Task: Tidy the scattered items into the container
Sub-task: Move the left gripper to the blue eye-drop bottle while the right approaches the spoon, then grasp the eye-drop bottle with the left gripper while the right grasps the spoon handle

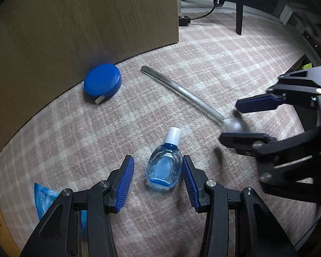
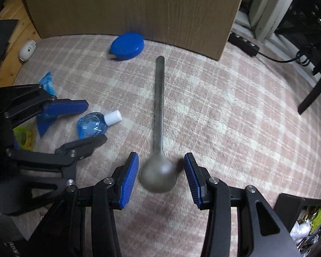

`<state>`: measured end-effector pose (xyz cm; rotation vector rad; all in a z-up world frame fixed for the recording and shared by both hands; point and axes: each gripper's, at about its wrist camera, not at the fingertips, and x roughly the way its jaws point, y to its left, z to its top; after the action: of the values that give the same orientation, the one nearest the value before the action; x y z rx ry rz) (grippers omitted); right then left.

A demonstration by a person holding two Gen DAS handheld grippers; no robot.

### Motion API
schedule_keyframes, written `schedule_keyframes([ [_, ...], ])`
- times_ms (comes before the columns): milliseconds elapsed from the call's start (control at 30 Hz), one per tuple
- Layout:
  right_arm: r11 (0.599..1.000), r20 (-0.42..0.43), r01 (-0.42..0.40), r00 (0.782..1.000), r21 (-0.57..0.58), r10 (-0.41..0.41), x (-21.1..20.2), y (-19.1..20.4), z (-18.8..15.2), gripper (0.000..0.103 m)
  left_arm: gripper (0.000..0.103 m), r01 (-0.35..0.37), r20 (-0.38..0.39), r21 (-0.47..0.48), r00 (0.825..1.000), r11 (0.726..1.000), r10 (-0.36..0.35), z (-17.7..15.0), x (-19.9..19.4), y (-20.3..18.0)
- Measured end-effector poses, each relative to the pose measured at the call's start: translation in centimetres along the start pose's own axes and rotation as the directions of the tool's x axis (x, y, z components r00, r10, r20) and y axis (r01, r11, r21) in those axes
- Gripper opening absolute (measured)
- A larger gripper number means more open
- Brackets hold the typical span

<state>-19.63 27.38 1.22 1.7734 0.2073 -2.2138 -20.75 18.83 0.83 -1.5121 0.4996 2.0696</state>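
A small blue bottle [image 1: 163, 167] with a white cap lies on the checked carpet between the pads of my left gripper [image 1: 158, 158]. That gripper is open; the right pad is close beside the bottle and the left pad stands clear of it. A long metal spoon [image 2: 159, 98] lies with its bowl between the pads of my right gripper [image 2: 161, 156], which is open with gaps on both sides. The right wrist view shows the left gripper [image 2: 96, 121] straddling the bottle [image 2: 89, 126]. The left wrist view shows the right gripper [image 1: 229, 121] over the spoon [image 1: 182, 90].
A blue round tape measure [image 1: 102, 80] sits against a wooden panel [image 1: 75, 32]. A blue plastic packet [image 2: 47, 83] and a yellow-green packet [image 2: 23, 137] lie at the left, near a white device [image 2: 27, 50]. A power strip [image 2: 244, 40] and a chair leg [image 2: 314, 90] stand at the right.
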Motion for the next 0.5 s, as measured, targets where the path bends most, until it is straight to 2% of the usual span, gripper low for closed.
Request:
schedule_keyframes([
  [67,1.000,-0.006,0.004,1.000,-0.014,-0.004,0.0,0.1,0.2,0.041,0.037,-0.003,0.007,0.004,1.000,1.000,0.003,-0.1,-0.1,-0.1],
  [133,0.999,-0.012,0.020,1.000,-0.028,-0.021,-0.1,0.1,0.2,0.033,0.030,-0.008,0.012,0.004,1.000,1.000,0.008,-0.1,-0.1,-0.2],
  [300,0.999,-0.042,0.015,0.999,-0.044,-0.017,-0.6,-0.3,-0.1,0.029,0.030,-0.015,0.029,-0.009,0.999,1.000,0.015,-0.6,-0.4,-0.7],
  [367,1.000,-0.050,0.003,0.999,-0.030,-0.005,-0.9,-0.4,-0.5,0.008,0.030,-0.004,0.026,-0.022,1.000,1.000,0.005,-1.0,-0.6,-0.7],
  [500,1.000,-0.044,-0.026,0.999,-0.008,0.025,-1.4,-0.7,-1.6,0.008,0.030,-0.007,0.024,-0.038,1.000,0.999,0.008,-1.6,-1.1,-0.8],
])
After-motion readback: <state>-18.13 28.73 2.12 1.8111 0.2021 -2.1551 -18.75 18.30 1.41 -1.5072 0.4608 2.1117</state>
